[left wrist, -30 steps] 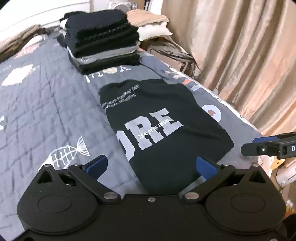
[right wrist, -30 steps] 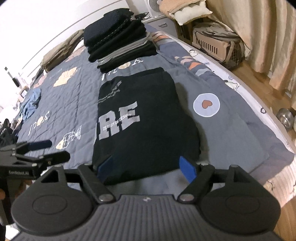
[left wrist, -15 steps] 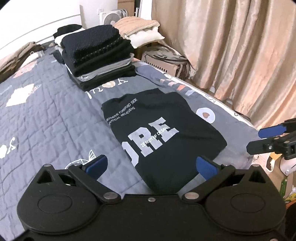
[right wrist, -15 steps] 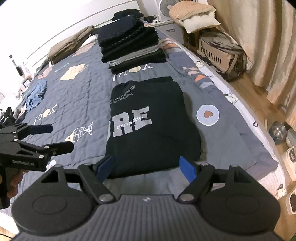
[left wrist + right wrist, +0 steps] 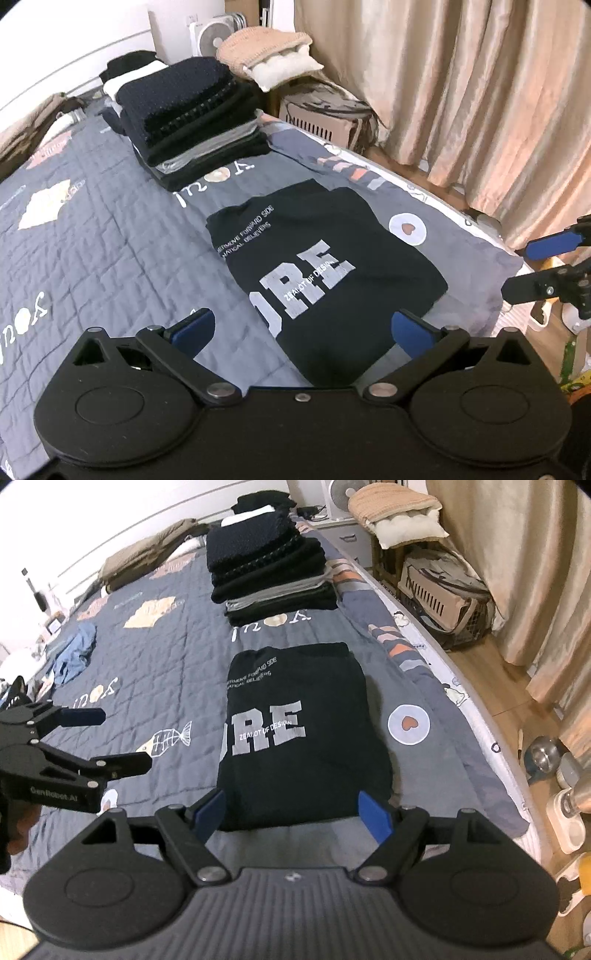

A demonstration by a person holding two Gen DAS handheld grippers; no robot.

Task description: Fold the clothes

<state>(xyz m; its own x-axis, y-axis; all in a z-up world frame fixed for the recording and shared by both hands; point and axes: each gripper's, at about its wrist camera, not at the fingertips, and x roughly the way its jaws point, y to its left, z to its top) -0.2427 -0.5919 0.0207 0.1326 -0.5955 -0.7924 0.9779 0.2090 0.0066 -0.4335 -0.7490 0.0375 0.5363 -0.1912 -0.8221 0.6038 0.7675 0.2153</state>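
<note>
The folded shirt (image 5: 299, 734) is black with grey block letters and small white print. The quilt (image 5: 177, 657) under it is slate grey, stitched in squares, with a white fish skeleton, beige patches and a white disc with an orange heart. At 12 o'clock the stack (image 5: 273, 572) is black with one grey layer. The curtains (image 5: 461, 85) are shiny beige. Both grippers' pads (image 5: 210, 808) are blue on black arms.
</note>
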